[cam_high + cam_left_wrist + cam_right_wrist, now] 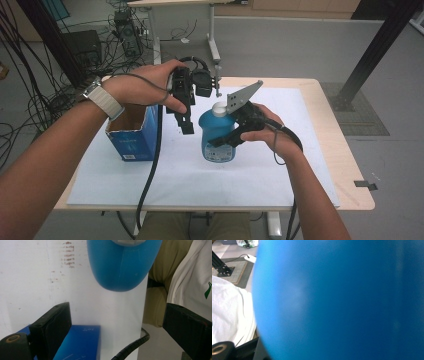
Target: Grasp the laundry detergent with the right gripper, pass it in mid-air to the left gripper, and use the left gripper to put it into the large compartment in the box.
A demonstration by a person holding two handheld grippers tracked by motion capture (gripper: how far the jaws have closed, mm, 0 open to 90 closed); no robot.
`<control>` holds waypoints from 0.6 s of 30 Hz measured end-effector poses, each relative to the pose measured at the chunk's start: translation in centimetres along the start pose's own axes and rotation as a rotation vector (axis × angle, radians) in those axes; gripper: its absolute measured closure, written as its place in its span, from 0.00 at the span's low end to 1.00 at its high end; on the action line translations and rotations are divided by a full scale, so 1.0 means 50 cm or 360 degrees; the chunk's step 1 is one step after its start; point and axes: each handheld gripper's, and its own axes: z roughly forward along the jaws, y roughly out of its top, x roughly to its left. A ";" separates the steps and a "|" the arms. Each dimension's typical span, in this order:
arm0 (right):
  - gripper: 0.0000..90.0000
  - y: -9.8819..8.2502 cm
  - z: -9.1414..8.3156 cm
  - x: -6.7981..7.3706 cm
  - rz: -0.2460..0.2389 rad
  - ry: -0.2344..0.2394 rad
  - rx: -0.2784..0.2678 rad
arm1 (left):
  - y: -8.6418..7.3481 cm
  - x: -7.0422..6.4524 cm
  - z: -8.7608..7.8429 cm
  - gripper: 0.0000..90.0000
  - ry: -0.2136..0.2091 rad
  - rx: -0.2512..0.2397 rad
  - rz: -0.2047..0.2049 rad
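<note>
Right gripper point(231, 134) is clamped on the blue bottle point(218, 136), its jaws pressed against the bottle's body from the side nearest the person's right hand point(272, 134). From the right gripper view the bottle's blue wall point(342, 300) sits directly against the camera, just ahead of the jaws. The bottle stands upright on the white sheet point(250, 175) covering the table point(350, 165), with its white cap point(219, 107) just beside the grey three-cornered plate point(242, 96) on top of that gripper.

Left gripper point(185, 120) hangs pointing downward, just beside the bottle and apart from it, with its jaws spread and nothing between them. In the left gripper view the bottle point(122, 265) lies ahead of the open jaws, beyond their tips. The blue cardboard box point(131, 135), open at the top, stands on the far side of the left gripper from the bottle, under the left hand point(145, 85); its edge point(80, 342) appears near one jaw in the left gripper view.
</note>
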 end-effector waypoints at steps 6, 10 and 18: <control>0.48 0.002 0.005 -0.004 0.0007 0.0009 -0.0001 | 0.004 0.000 -0.005 0.10 0.0004 -0.0003 0.0002; 0.48 0.004 0.011 -0.006 0.0004 0.0013 -0.0001 | 0.007 -0.001 -0.009 0.10 0.0015 -0.0006 -0.0003; 0.48 0.011 0.015 -0.008 -0.0005 0.0019 -0.0009 | 0.015 -0.003 -0.018 0.09 0.0036 -0.0021 -0.0001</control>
